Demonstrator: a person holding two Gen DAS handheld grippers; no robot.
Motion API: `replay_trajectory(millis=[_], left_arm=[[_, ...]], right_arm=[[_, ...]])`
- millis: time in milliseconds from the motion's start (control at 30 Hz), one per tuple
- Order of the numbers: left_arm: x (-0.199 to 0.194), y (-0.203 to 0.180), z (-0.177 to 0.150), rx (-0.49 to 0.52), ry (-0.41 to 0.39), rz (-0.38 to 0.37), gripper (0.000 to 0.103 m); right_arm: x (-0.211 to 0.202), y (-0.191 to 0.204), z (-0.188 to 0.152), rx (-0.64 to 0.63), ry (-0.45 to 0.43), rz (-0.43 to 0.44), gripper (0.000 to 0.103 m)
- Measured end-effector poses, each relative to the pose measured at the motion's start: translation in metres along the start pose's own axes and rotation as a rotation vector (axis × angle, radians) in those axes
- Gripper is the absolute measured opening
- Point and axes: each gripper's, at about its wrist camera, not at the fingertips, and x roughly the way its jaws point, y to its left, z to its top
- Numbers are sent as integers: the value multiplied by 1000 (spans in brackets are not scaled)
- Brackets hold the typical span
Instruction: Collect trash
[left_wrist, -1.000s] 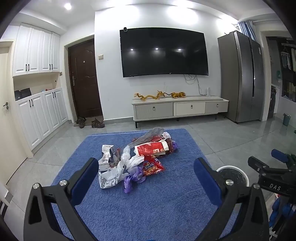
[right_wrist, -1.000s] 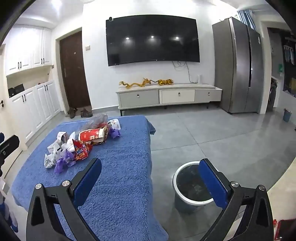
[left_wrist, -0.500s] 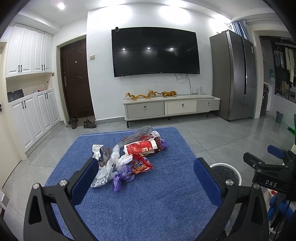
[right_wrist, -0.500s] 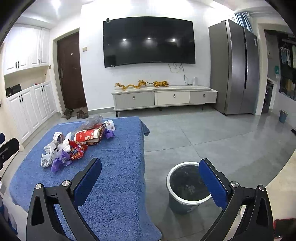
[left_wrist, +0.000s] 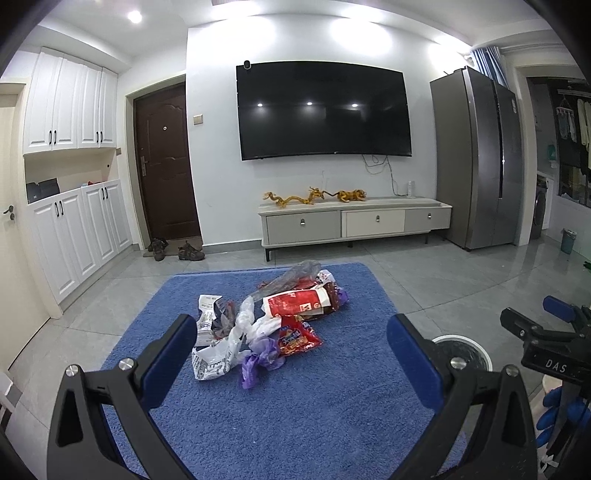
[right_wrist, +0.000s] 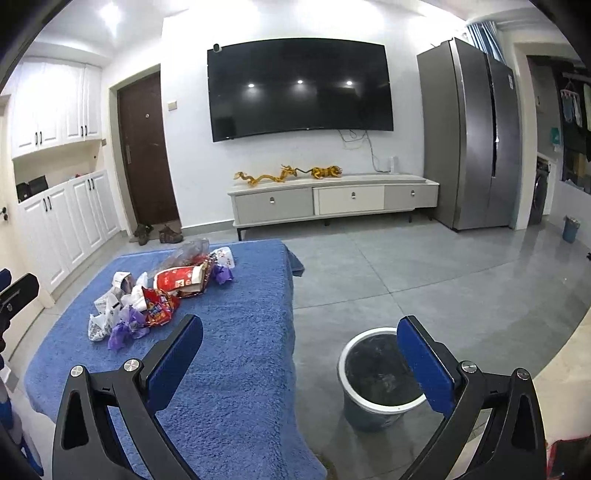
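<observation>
A pile of trash (left_wrist: 269, 321) lies on a blue cloth-covered table (left_wrist: 295, 413): a red paper cup (left_wrist: 297, 302), a red snack wrapper (left_wrist: 297, 338), white and purple bags, clear plastic. My left gripper (left_wrist: 291, 354) is open and empty, held back from the pile. My right gripper (right_wrist: 301, 354) is open and empty, above the table's right edge. The pile also shows in the right wrist view (right_wrist: 162, 295). A grey bin (right_wrist: 373, 384) with a white rim stands on the floor right of the table; its rim shows in the left wrist view (left_wrist: 476, 349).
A TV cabinet (left_wrist: 354, 221) stands under a wall TV at the back. A grey fridge (left_wrist: 480, 158) is at the back right. White cupboards (left_wrist: 74, 236) and a brown door are on the left. A small blue bin (right_wrist: 570, 229) stands far right.
Both views have tilted up a little and swayed sideways, so the pile sits lower in the frames. Both grippers have stayed open and empty. Nothing on the table has moved.
</observation>
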Motion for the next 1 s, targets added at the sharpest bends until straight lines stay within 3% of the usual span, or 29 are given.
replay_trajectory(millis=[667,900,1000], left_arm=[[65,51,-6,-77,133,22,103],[93,113,-31,-119,206,112,103],[110,136,-48,-137,274,108,103]], right_arm=[[61,42,8,-86,102,64,103],[104,82,9,-152,191,228,103],[133,106,7,-168,248,325,101]])
